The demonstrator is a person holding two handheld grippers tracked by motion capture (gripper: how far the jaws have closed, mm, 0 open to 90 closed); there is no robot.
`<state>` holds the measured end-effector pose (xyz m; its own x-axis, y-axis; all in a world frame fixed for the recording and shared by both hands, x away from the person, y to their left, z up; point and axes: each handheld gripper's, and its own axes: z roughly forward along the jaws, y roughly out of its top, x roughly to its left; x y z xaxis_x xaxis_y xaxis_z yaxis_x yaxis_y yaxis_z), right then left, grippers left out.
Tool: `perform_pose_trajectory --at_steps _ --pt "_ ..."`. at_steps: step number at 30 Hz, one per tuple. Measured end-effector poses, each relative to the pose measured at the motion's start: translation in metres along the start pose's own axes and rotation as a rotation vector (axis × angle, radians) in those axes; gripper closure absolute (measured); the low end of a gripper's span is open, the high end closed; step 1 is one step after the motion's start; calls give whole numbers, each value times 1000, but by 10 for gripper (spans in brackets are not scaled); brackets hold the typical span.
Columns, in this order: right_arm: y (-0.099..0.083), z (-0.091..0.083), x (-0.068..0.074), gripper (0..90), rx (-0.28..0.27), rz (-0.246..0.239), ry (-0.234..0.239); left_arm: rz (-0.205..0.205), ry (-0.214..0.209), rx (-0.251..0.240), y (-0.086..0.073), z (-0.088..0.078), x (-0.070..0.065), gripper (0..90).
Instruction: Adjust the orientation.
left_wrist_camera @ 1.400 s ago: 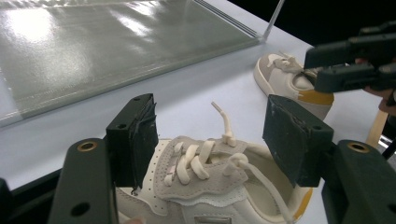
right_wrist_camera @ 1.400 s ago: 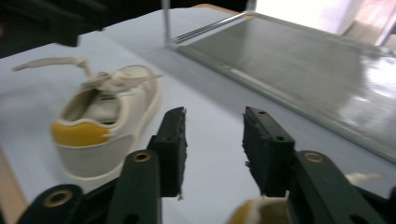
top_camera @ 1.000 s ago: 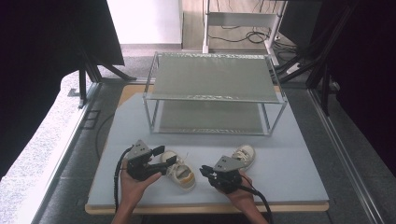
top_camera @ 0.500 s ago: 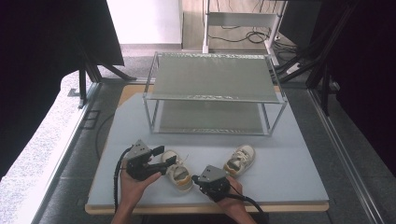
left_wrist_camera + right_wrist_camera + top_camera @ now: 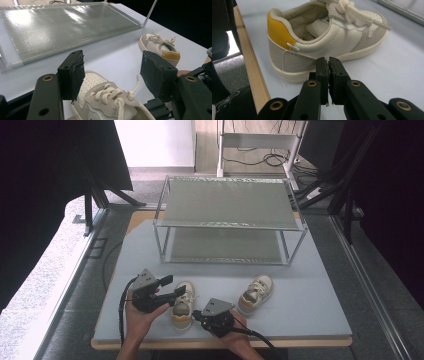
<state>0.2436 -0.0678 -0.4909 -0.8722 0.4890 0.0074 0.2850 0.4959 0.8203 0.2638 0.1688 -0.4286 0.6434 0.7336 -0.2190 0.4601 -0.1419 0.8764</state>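
Left tool (image 5: 167,286): all black, a grey three-cornered plate riding on top with small dark screw dots, and a black cable looping off its back end. Up close, each arm is glossy black with brass-ringed holes, and the blocky matte pads (image 5: 75,73) look scuffed and frayed at the edges. Right tool (image 5: 328,65): same black body, same grey plate, black cable trailing off, brass-ringed holes along its arms, pad edges worn. Both forearms are bare, no sleeves showing.
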Motion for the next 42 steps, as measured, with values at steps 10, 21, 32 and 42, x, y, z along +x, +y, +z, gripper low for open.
perform_pose_trajectory --at_steps 10,21,32,42 --pt "-1 -25 -12 784 -52 -3 -55 -1 5 -2 0 -2 1 356" --pt "-5 -51 -33 815 -59 20 -184 6 20 1 0 -2 1 355" --pt "-23 -60 -46 883 15 23 -304 4 18 10 -2 0 2 355" --pt "-28 -69 -52 883 19 37 -319 1 6 4 -1 -3 2 354"
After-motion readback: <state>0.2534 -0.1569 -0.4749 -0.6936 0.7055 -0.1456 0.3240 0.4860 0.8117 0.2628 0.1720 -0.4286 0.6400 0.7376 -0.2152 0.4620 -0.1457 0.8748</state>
